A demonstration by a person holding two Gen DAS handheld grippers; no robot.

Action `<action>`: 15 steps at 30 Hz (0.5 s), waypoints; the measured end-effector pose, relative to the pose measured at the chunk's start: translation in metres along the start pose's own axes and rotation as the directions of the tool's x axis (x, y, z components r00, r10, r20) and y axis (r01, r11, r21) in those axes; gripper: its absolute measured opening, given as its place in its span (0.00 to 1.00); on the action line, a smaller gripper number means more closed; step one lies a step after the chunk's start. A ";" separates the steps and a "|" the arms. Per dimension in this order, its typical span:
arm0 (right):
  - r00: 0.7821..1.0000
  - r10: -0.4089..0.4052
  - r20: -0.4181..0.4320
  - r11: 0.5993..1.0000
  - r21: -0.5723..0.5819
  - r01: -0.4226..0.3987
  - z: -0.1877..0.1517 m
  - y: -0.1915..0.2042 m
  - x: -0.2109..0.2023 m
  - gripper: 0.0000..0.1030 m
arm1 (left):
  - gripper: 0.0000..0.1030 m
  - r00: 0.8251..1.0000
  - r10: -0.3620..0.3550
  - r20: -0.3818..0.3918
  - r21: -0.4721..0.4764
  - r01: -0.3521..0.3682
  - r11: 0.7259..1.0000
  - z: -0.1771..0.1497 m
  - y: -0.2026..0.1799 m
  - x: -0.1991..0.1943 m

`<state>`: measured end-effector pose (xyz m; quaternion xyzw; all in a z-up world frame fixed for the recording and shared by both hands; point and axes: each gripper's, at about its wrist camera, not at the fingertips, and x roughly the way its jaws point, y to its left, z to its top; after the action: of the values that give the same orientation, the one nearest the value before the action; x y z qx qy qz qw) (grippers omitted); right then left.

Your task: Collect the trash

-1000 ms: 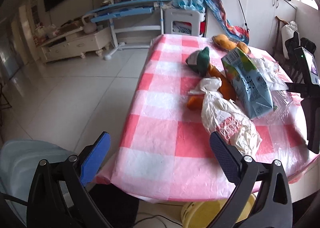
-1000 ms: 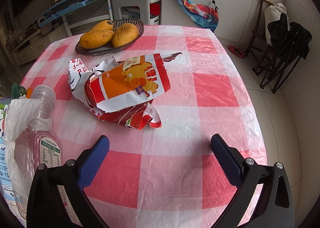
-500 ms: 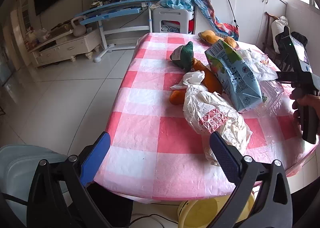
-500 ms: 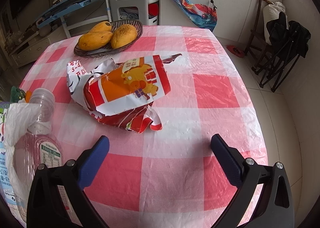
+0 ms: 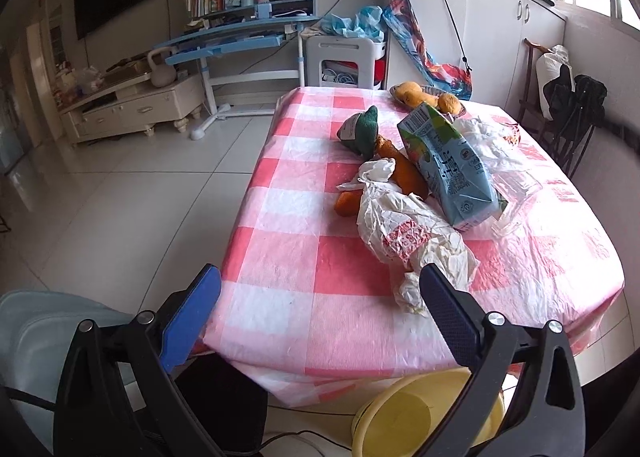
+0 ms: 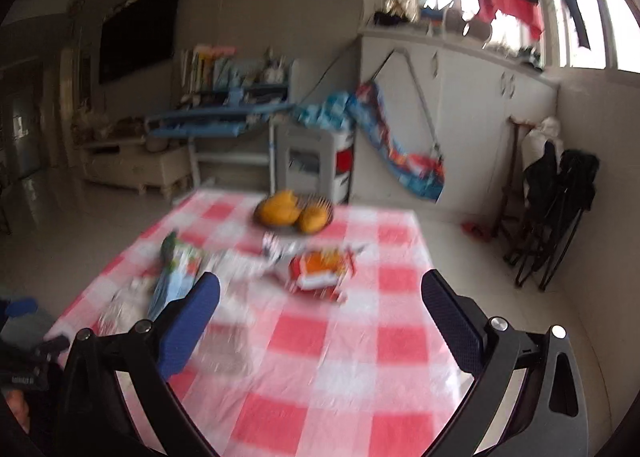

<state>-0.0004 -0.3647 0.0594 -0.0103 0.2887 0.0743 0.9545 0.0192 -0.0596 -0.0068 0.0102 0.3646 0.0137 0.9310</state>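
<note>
On the red-and-white checked table (image 5: 304,257) lie a crumpled white paper bag (image 5: 408,233), a blue-green drink carton (image 5: 448,161) and a clear plastic bottle (image 5: 516,193). My left gripper (image 5: 320,305) is open and empty at the table's near edge, its right finger just short of the paper bag. My right gripper (image 6: 320,309) is open and empty, well back above the table (image 6: 340,337); its view is blurred. There a red-orange snack wrapper (image 6: 320,273) and the carton (image 6: 176,277) show.
An orange-and-green plush toy (image 5: 380,153) lies beside the carton. A bowl of mangoes (image 6: 292,211) stands at the table's far end. A yellow bin (image 5: 420,417) stands under the near edge, a pale blue seat (image 5: 48,329) at the left. Folded chairs (image 6: 556,209) stand at the right.
My right gripper has pulled back and risen fast, so its view now takes in the whole table and room. My left gripper has drifted back a little; the other gripper has left its view.
</note>
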 end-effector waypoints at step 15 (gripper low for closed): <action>0.990 0.141 -0.005 0.973 -0.185 -0.139 -0.037 0.081 -0.033 0.94 | 0.93 0.996 0.038 0.078 -0.013 -0.037 0.999 -0.027 0.014 -0.034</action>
<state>-0.0597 -0.2911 0.0490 -0.0780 0.2765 0.1680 0.9430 -0.0240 -0.0468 -0.0029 0.0123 0.3274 0.0327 0.9442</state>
